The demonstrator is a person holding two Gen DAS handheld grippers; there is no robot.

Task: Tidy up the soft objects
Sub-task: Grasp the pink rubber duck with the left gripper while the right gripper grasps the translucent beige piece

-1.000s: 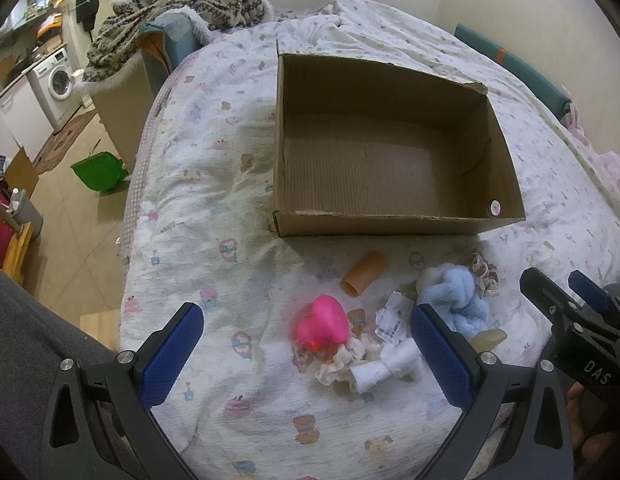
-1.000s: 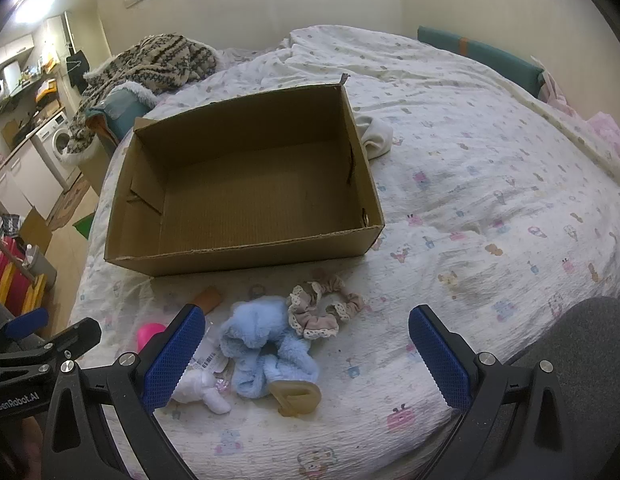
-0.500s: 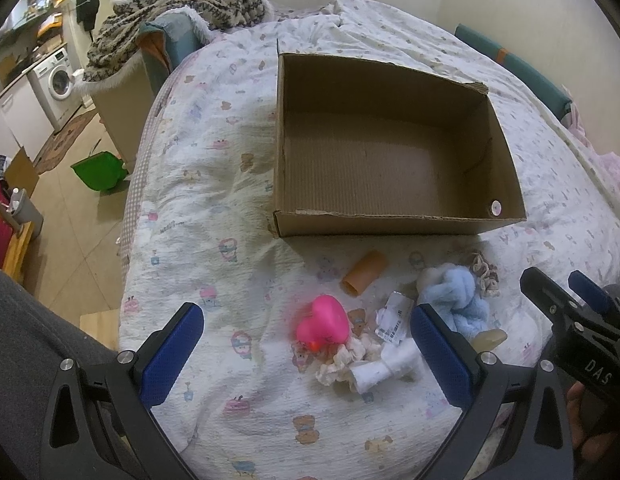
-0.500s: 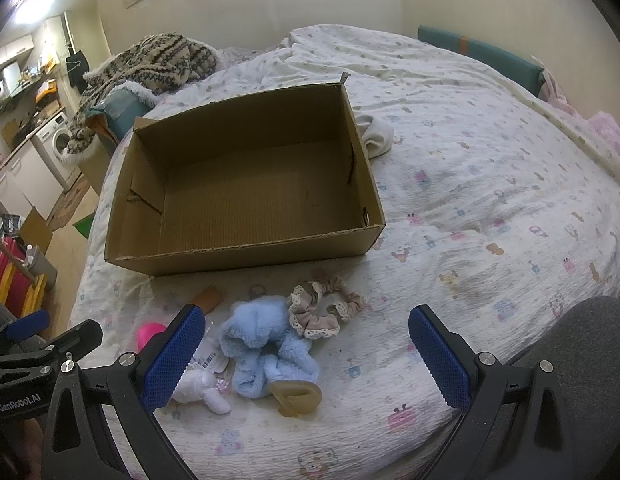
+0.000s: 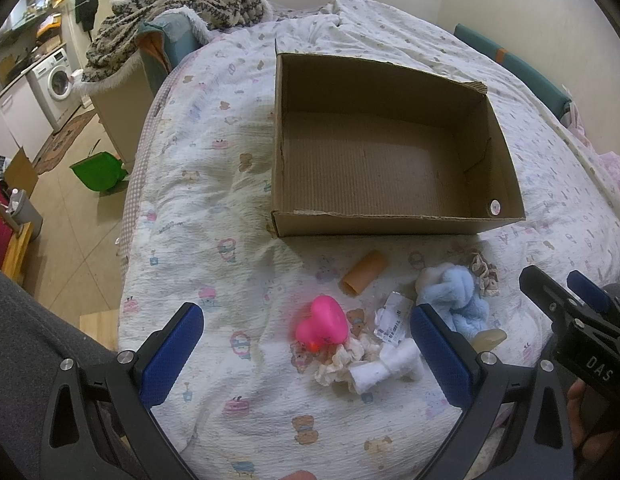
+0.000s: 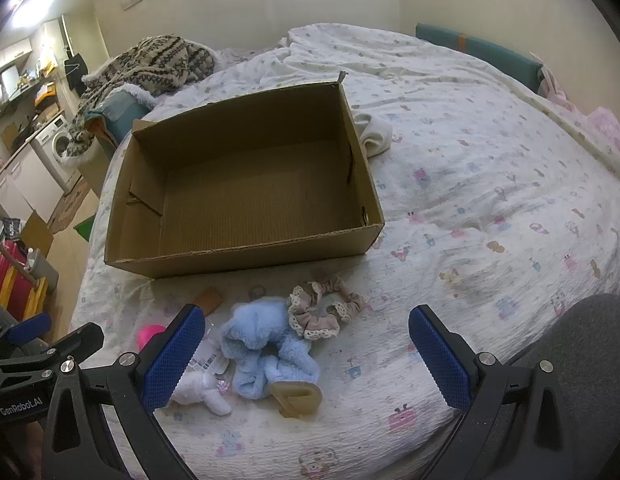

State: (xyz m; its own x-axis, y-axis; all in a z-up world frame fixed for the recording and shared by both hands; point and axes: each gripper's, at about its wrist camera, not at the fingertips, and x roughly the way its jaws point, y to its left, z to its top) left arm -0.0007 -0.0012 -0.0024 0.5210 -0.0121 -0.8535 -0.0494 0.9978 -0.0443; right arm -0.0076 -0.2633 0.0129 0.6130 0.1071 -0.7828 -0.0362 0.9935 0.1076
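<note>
An open, empty cardboard box (image 5: pixel 390 224) (image 6: pixel 246 258) sits on the bed. In front of it lie a pink rubber duck (image 5: pixel 322 326) (image 6: pixel 148 336), an orange tube (image 5: pixel 364 276), a blue fluffy toy (image 5: pixel 458 300) (image 6: pixel 262 344), a beige lace scrunchie (image 6: pixel 326 314) (image 5: pixel 484 270), a rolled white cloth (image 5: pixel 384 368) (image 6: pixel 200 392), a cream scrunchie (image 5: pixel 348 358), a paper tag (image 5: pixel 392 320) and a tan piece (image 6: pixel 296 398). My left gripper (image 5: pixel 306 356) is open above the duck. My right gripper (image 6: pixel 306 356) is open above the blue toy.
A patterned white sheet (image 6: pixel 490 208) covers the bed. A white cloth (image 6: pixel 374 136) lies behind the box. A knitted blanket (image 5: pixel 178 4) is piled on a chair at the back left. A green bin (image 5: pixel 98 170) stands on the floor at the left.
</note>
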